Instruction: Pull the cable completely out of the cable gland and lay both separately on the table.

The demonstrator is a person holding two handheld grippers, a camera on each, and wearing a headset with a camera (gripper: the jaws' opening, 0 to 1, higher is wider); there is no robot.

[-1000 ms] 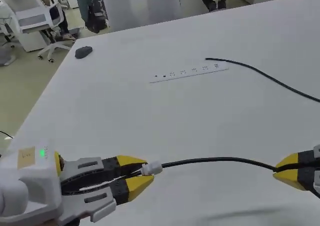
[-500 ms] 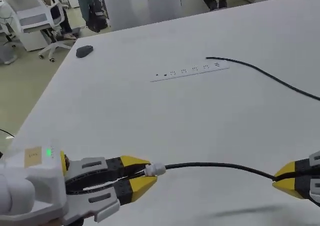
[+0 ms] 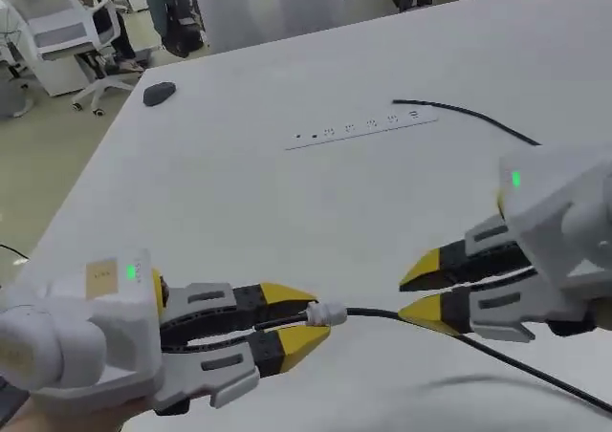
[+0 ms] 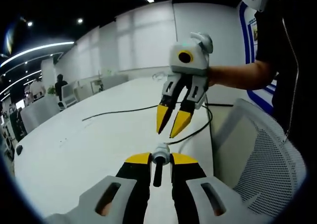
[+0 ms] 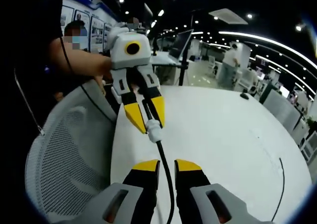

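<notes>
Near the gland (image 3: 328, 313), right claw (image 3: 404, 295) now open

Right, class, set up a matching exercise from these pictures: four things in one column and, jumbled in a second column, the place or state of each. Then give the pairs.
Column one
1. cable gland
2. mouse
3. power strip
4. right gripper

Column two
A. near the far left edge of the table in the head view
B. jaws open
C. clamped in the jaws of the left gripper
D. lying flat, mid-table

Pairs: 1-C, 2-A, 3-D, 4-B
</notes>
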